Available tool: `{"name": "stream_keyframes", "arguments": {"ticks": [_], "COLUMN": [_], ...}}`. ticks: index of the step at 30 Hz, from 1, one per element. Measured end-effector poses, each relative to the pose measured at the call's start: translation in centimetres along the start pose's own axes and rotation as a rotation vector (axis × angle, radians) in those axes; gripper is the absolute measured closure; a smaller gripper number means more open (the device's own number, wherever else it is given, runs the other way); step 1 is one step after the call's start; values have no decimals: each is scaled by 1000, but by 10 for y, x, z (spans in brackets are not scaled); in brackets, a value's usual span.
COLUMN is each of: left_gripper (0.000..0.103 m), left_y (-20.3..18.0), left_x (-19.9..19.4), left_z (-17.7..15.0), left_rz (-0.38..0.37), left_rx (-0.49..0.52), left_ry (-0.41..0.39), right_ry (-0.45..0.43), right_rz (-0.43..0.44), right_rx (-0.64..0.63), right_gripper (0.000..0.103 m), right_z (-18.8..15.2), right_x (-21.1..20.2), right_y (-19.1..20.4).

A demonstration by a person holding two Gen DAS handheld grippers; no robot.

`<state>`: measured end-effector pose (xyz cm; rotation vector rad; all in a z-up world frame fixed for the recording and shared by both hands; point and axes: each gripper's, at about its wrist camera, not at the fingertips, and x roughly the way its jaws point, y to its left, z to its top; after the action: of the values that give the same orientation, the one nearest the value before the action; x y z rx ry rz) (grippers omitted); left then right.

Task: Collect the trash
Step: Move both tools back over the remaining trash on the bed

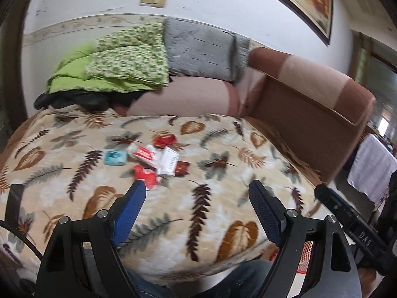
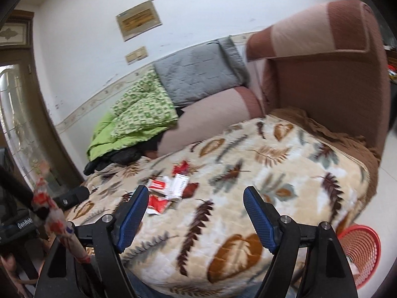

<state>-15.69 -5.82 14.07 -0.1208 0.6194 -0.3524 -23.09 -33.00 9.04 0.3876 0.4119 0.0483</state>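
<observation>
Here, left gripper (image 1: 196,188) spread wide, empty, above leaf-print blanket (image 1: 74,164). Right gripper (image 2: 196,193) likewise spread, empty. Trash pile (image 1: 153,159) of red and white wrappers lies mid-blanket, just beyond fingertips. Teal packet (image 1: 115,157) beside pile shows in left view only. Red mesh basket (image 2: 359,250) on floor beside blanket edge, clear in right view only.
</observation>
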Motion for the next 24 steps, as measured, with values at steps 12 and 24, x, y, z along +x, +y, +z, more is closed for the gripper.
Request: {"name": "stream_keyframes", "arguments": {"ticks": [12,24], "left_gripper": [19,19], "left_y": [36,52], "left_x": [4,25], "left_z": [8,12], "left_rz": [73,98], "left_rx": [-42,-61], "left_ry": [-23,0], "right_ry": [38,87], "right_rz": [65,86], "right_rx": [-76,-76], "right_gripper": [20,20], "right_z": [14,14], "right_x": [53,90], "right_y": [45,50]}}
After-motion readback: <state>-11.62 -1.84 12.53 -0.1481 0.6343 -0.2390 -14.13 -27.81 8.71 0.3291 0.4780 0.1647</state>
